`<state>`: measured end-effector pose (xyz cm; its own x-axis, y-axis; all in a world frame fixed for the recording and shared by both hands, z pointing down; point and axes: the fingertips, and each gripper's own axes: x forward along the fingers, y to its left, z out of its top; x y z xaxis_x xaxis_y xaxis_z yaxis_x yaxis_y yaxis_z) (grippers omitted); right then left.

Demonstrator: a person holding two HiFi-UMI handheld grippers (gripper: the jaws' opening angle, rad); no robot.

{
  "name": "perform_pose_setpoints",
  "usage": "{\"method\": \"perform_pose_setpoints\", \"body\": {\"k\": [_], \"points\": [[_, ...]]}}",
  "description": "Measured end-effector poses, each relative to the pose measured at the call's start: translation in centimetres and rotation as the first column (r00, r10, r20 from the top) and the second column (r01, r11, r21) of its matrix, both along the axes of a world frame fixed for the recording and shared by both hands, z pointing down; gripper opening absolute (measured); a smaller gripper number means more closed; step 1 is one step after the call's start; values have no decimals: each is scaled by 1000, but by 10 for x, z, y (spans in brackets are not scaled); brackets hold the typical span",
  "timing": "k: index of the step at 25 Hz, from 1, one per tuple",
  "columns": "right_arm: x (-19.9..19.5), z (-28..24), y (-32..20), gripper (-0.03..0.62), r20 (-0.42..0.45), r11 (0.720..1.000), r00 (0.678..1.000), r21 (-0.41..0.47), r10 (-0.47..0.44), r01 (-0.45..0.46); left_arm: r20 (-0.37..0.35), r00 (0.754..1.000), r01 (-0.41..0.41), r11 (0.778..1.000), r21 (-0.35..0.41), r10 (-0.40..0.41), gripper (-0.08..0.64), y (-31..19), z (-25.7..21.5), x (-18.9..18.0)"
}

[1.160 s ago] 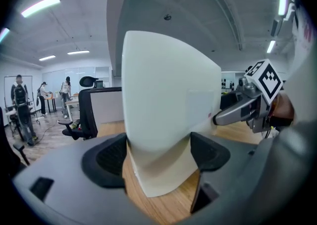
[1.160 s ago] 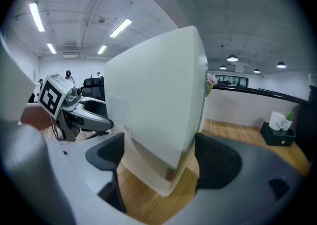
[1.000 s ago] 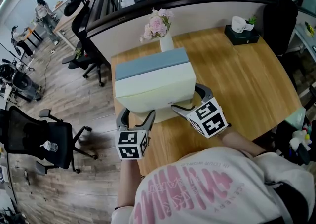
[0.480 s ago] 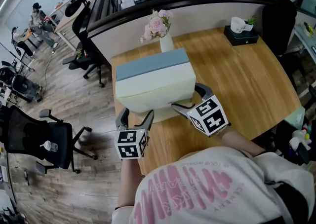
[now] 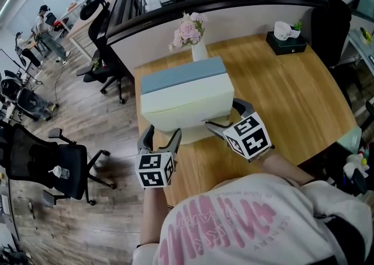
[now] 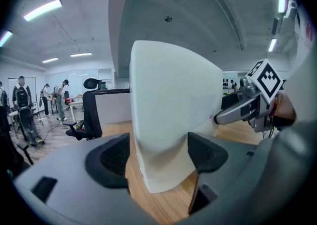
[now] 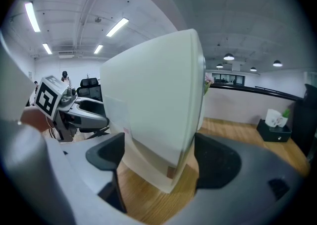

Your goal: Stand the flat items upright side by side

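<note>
Here, box [image 5: 187, 105] upright (blue-topped), long axis crosswise.

Open-plan office. Long wooden counter [image 5: 280, 100] backed by a curved grey partition [image 5: 251, 16] with a dark cap. Black swivel chairs on castors: one at the near left [image 5: 41, 159], another beside the partition [image 5: 102, 48]. Wood-plank floor [image 5: 82, 112]. More desks at far left with people [image 5: 44, 21] standing around them. Desk extras: tissue box [image 5: 285, 41] with a small plant, vase of pink flowers [image 5: 190, 33]. Overhead in the gripper views: bare concrete ceiling [image 6: 198, 11], strip lights [image 6: 43, 9], round pendant lamps [image 7: 228, 57].
</note>
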<state>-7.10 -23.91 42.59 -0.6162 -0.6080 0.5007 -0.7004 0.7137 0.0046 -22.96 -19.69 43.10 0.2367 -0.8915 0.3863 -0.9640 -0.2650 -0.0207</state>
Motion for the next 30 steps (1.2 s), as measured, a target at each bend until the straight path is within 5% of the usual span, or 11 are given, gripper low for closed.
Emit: {"method": "perform_pose_setpoints", "body": {"k": [12, 18, 23, 30], "points": [[2, -5, 2, 445, 9, 1000, 1000, 6, 6, -6, 4, 1000, -25, 1000, 13, 25, 365, 3, -6, 6], [7, -20, -2, 445, 31, 999, 999, 39, 34, -35, -59, 998, -9, 999, 41, 11, 360, 0, -23, 3], [12, -31, 6, 445, 50, 997, 998, 59, 43, -46, -188, 982, 12, 998, 62, 0, 360, 6, -36, 4], [29, -49, 18, 438, 87, 990, 991, 95, 97, -106, -184, 983, 27, 992, 121, -4, 359, 24, -59, 6]]}}
